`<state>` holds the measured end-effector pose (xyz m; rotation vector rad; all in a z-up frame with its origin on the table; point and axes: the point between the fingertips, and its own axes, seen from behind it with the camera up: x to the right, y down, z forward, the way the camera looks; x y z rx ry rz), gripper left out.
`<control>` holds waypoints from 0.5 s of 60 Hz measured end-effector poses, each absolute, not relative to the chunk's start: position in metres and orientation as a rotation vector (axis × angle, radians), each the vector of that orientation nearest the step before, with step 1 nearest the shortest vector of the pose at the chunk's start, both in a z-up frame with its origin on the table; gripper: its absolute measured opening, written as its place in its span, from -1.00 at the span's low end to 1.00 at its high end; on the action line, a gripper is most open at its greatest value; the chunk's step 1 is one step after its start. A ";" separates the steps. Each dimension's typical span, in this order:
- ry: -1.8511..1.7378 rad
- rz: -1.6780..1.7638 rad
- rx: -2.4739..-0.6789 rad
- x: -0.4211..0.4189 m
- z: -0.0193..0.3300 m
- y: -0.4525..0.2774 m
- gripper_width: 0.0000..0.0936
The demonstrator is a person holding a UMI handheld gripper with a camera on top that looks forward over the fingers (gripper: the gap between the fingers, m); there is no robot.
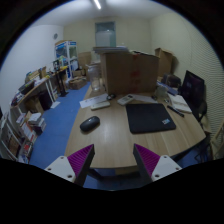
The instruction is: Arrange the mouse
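One mouse (90,123) and one black mat (150,118) lie beyond the empty, parted tongs (114,163).

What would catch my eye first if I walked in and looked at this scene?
Probably the round wooden table, with a dark mouse lying near its left side and a black mouse mat to its right. Behind them a big cardboard box stands at the table's far edge. Nearest the camera, the gripper is open, its two pink-padded fingers short of the mouse and holding nothing.
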<state>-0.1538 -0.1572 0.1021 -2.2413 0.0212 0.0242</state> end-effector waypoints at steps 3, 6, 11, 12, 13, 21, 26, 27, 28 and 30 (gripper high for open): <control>0.003 0.043 -2.229 -0.157 0.100 -0.149 0.71; -0.011 0.075 -2.236 -0.161 0.091 -0.142 0.73; -0.044 0.145 -2.237 -0.173 0.079 -0.128 0.73; -0.052 0.149 -2.235 -0.183 0.083 -0.135 0.73; -0.062 0.157 -2.234 -0.186 0.081 -0.133 0.73; -0.115 0.225 -2.231 -0.212 0.058 -0.107 0.73; -0.145 0.317 -2.192 -0.244 0.050 -0.091 0.74; -0.149 0.326 -2.186 -0.249 0.048 -0.087 0.73; -0.151 0.329 -2.186 -0.253 0.045 -0.084 0.73; -0.148 0.322 -2.195 -0.261 0.036 -0.074 0.73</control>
